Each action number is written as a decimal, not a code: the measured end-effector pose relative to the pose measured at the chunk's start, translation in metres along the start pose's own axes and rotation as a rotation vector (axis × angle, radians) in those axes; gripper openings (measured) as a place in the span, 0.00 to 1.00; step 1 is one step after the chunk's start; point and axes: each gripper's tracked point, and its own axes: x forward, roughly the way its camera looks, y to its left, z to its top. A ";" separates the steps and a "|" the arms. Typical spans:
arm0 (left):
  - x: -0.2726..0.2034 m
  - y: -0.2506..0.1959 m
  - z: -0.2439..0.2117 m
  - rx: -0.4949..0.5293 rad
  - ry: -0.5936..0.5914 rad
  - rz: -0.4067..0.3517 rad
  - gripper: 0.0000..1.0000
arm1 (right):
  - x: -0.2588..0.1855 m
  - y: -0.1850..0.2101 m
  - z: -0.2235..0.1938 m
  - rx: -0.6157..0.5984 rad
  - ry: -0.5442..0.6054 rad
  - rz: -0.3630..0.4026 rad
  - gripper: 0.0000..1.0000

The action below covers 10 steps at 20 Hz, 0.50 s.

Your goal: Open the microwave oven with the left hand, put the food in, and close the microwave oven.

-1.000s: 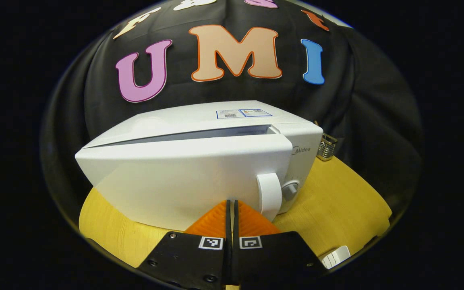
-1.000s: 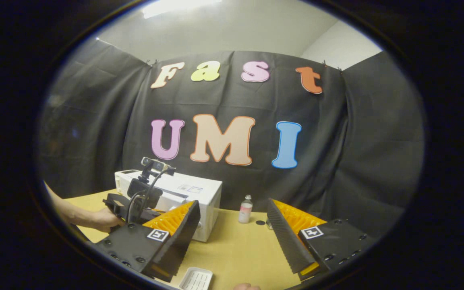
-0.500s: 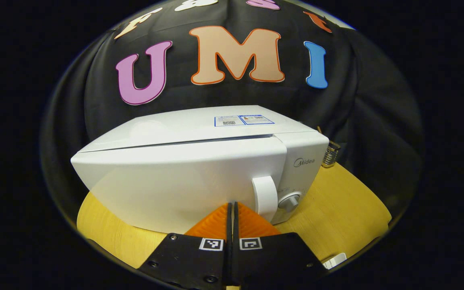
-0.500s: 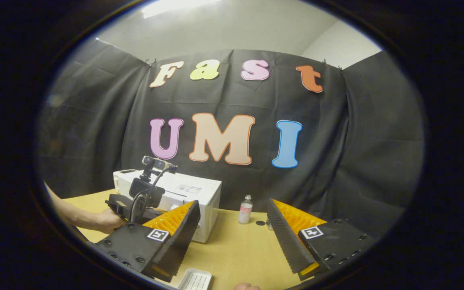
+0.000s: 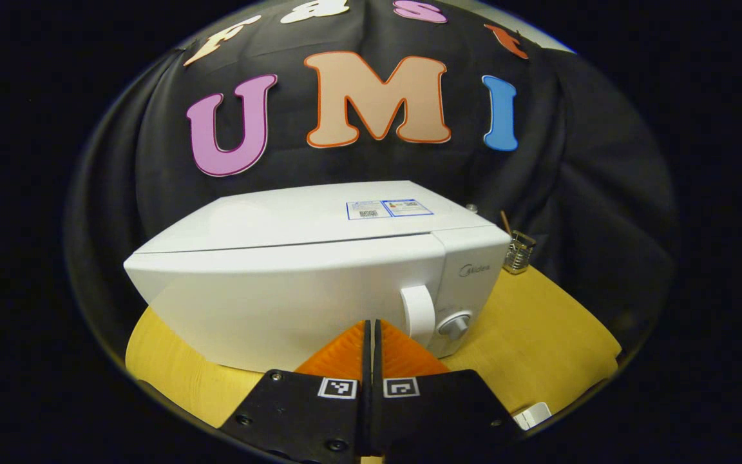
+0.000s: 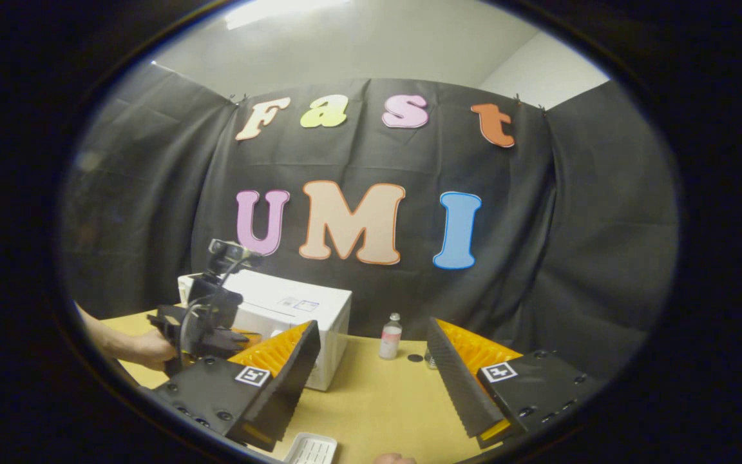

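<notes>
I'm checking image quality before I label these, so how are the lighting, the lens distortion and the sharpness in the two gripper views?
Left gripper view: the microwave is evenly lit and sharp, with its straight edges bowed by the fisheye and a soft sheen on its door. Right gripper view: a bright ceiling light washes out the top, the left gripper looks small, and the right gripper fingers are sharp.

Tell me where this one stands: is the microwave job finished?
Nearly. The microwave door sits flush with the body, so closing looks done. Whether food is inside cannot be seen. The left claw, fingers pressed together, points at the door beside the handle. The right claw hangs open, holding nothing. Only withdrawing seems left.
</notes>
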 end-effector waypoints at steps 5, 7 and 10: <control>-0.089 0.001 0.052 -0.025 -0.179 0.029 0.01 | 0.012 0.011 0.000 0.039 0.012 0.010 0.96; -0.122 0.003 0.065 -0.025 -0.228 0.038 0.01 | 0.016 0.014 0.001 0.027 0.010 0.015 0.96; -0.156 0.009 0.081 0.026 -0.268 0.032 0.01 | 0.022 0.027 0.006 0.022 0.011 0.042 0.96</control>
